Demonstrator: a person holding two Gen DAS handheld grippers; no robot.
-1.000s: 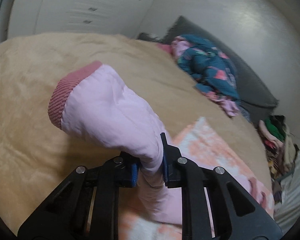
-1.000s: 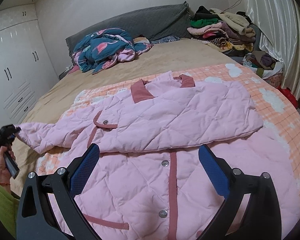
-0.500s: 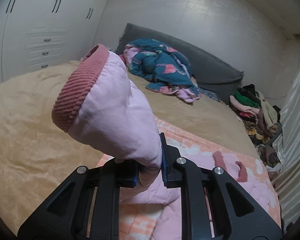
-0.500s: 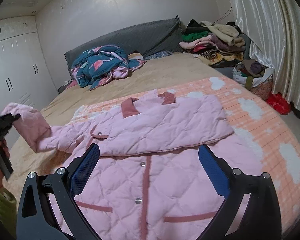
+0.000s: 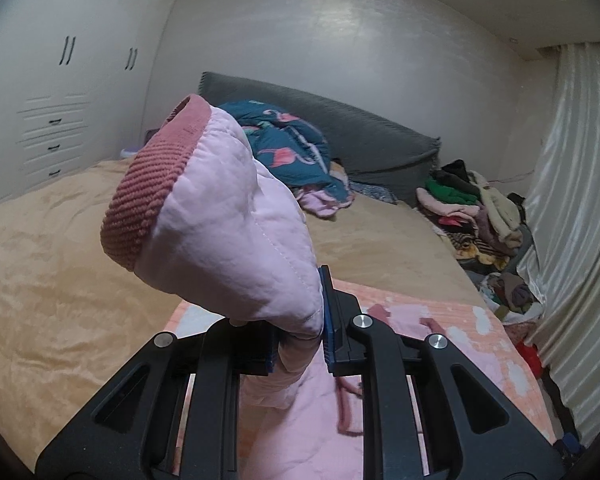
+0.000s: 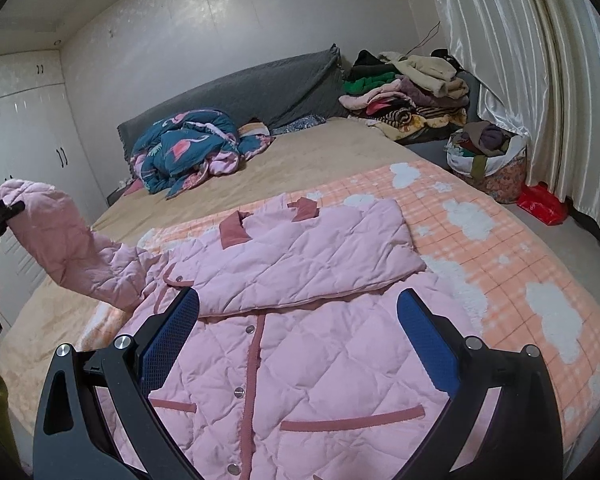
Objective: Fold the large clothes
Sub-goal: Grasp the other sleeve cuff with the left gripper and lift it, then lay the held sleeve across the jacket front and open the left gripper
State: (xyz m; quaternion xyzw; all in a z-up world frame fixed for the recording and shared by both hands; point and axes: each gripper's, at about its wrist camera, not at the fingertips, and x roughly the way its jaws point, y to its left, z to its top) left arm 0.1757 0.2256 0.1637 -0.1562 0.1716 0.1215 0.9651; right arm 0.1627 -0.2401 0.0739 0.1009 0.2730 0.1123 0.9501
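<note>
The left gripper (image 5: 298, 344) is clenched on the pink jacket's sleeve (image 5: 236, 236), lifted at frame left. The right gripper (image 6: 298, 338) hangs released above the pink jacket (image 6: 300, 320), spread low-centre on the bed (image 6: 332, 148).

One pink quilted jacket (image 6: 308, 320), five snap buttons showing (placket four, chest flap one). One bed (image 6: 320, 152). One peach blanket (image 6: 500, 240). One teal duvet bundle (image 6: 188, 148). One clothes heap (image 6: 408, 92). One laundry basket (image 6: 488, 160). One red bag (image 6: 540, 204).
</note>
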